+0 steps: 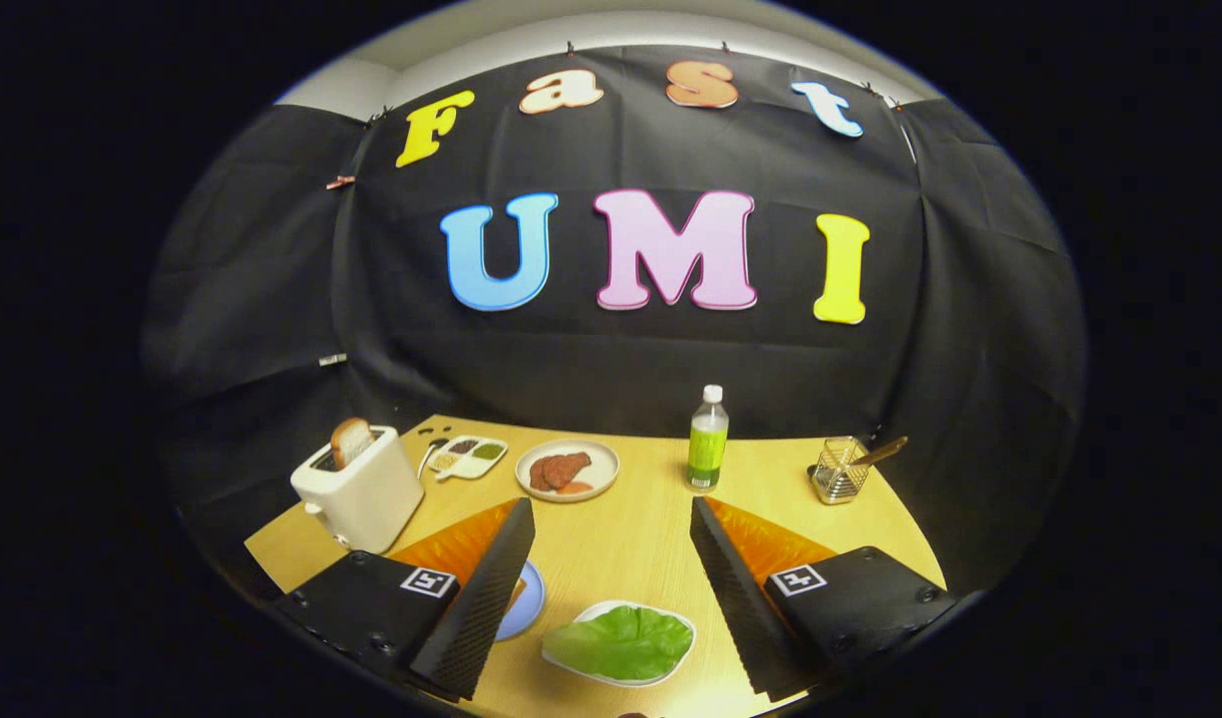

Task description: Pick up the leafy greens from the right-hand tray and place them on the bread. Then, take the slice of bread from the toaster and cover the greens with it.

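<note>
A green lettuce leaf (622, 643) lies on a white tray (571, 666) low on the wooden table, between my two fingers. My gripper (611, 519) is open, held above the table, its black ribbed fingers (491, 588) wide apart with nothing between them. A blue plate (527, 601) peeks out from behind the left finger, with a sliver of bread on it; most of it is hidden. A white toaster (363, 491) stands beyond the left finger with a slice of bread (350, 441) sticking up out of its slot.
Further back on the table (620, 543) are a small divided dish of seasonings (467, 456), a plate of meat slices (567, 469), a green bottle (707, 440) and a wire holder with a utensil (842, 469) at the far right.
</note>
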A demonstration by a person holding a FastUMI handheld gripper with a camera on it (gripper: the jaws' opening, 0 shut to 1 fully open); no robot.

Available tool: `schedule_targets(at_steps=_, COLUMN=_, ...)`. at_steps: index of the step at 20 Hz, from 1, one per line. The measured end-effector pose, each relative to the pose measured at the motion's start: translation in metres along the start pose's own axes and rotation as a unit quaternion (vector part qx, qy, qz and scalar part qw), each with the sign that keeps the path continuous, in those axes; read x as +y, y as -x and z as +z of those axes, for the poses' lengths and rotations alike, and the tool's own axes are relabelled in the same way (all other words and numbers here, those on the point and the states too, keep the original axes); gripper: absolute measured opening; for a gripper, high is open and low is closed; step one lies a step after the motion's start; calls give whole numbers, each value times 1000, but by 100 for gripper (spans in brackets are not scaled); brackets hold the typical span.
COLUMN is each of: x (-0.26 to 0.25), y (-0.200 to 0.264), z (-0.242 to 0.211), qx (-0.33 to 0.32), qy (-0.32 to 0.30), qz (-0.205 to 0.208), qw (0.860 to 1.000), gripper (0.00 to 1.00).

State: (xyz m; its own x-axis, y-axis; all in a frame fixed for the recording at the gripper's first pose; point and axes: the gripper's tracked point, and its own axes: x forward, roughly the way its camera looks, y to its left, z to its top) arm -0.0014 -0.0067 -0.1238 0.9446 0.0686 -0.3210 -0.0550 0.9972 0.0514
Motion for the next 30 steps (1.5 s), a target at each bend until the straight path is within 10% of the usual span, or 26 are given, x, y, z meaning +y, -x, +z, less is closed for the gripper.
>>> schedule_targets(at_steps=17, x=-13, y=-37, z=-200, qx=223, qy=111, qz=142, qw=958, gripper=98)
schedule_targets(at_steps=30, x=-12, y=-54, z=-249, qx=291, qy=161, qz=220, qw=917, gripper=98)
